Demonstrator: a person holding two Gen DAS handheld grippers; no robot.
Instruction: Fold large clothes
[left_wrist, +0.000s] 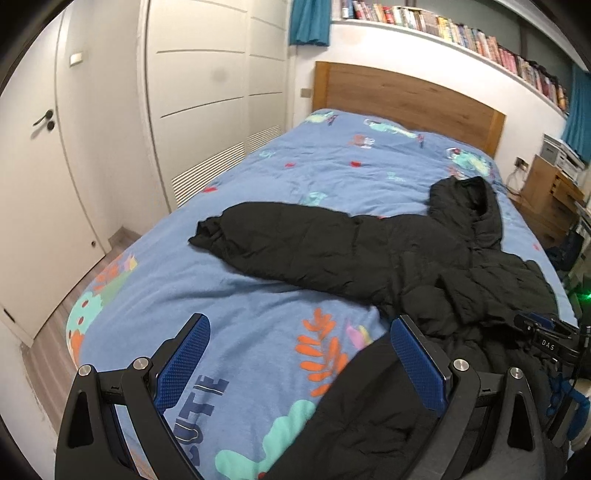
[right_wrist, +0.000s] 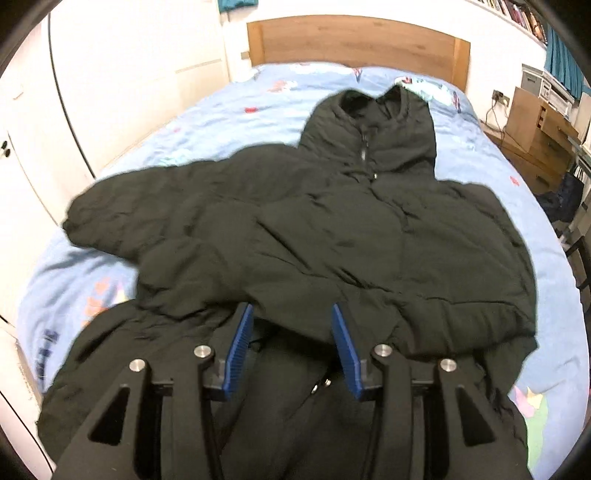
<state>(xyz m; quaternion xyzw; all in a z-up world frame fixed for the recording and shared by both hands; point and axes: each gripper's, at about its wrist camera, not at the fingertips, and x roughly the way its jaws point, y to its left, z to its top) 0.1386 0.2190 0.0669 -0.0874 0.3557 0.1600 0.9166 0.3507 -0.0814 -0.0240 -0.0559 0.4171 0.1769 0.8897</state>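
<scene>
- The bed (left_wrist: 258, 177), under a blue cover printed with orange leaves and teal shapes, stretches away ahead of both claws to a wooden headboard (left_wrist: 406, 96).
- A black padded jacket (right_wrist: 332, 236) lies spread on the cover, front up, directly ahead of and beneath the right gripper (right_wrist: 291, 325). In the left wrist view the jacket (left_wrist: 424, 258) sits ahead and to the right of the left gripper (left_wrist: 299, 343).
- Its fabric is matte, puffy and creased, with quilted seams across the body.
- The hood (right_wrist: 373, 122) lies at the far end from the right claw, pointing toward the headboard, with the zip running down from its opening.
- One sleeve (left_wrist: 280, 243) stretches out flat ahead of the left claw, its cuff lying farthest left.
- The other sleeve (right_wrist: 424, 310) is folded in across the body, just ahead and right of the right claw.
- The jacket's lower part passes under the right claw, and in the left wrist view it reaches in beneath the left claw's right finger.
- The right claw's blue pads (right_wrist: 240, 347) stand moderately apart, with nothing pinched between them; they hang just over the folded sleeve edge, and I cannot tell whether they touch it.
- The left claw gapes wide, holding nothing, with cover below its left pad (left_wrist: 184, 365).
</scene>
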